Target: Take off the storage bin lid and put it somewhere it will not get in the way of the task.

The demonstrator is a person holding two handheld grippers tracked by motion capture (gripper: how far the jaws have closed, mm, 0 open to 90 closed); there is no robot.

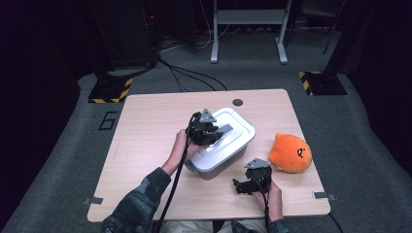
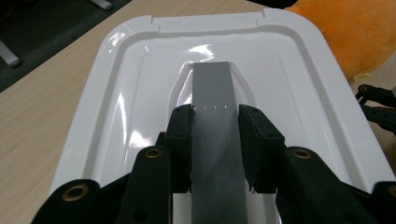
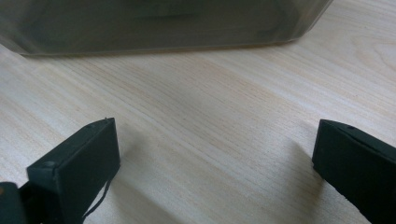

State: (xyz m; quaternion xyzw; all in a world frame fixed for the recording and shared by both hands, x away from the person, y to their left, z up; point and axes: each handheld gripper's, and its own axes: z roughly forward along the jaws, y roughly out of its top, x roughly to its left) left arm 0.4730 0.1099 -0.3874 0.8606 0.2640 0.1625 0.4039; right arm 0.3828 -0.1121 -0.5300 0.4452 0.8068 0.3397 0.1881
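- We see a lidded storage box (image 1: 221, 145) near the middle of the table (image 1: 145, 141), its white lid (image 2: 116, 93) still seated, with a grey handle strip (image 2: 212, 88) running along the lid's long axis.
- The left gripper (image 2: 215, 140) sits directly over that strip: its two black jaws stand one on each side of it, drawn in until the pads (image 2: 183, 140) touch or nearly touch the strip's edges. We judge it clamped on the handle.
- The handle's long axis runs straight away from the left gripper, in line with its jaws, so we expect any lift to go upward from this grip.
- The right gripper (image 1: 252, 179) hovers low over bare wood just beside the box's near wall, jaws spread wide and holding nothing.
- An orange plush toy (image 1: 290, 153) lies on the table beside the box, to its right, nearer the right gripper than the left.
- We judge the left hand (image 1: 180, 148) the acting one; the right is free to steady the box.
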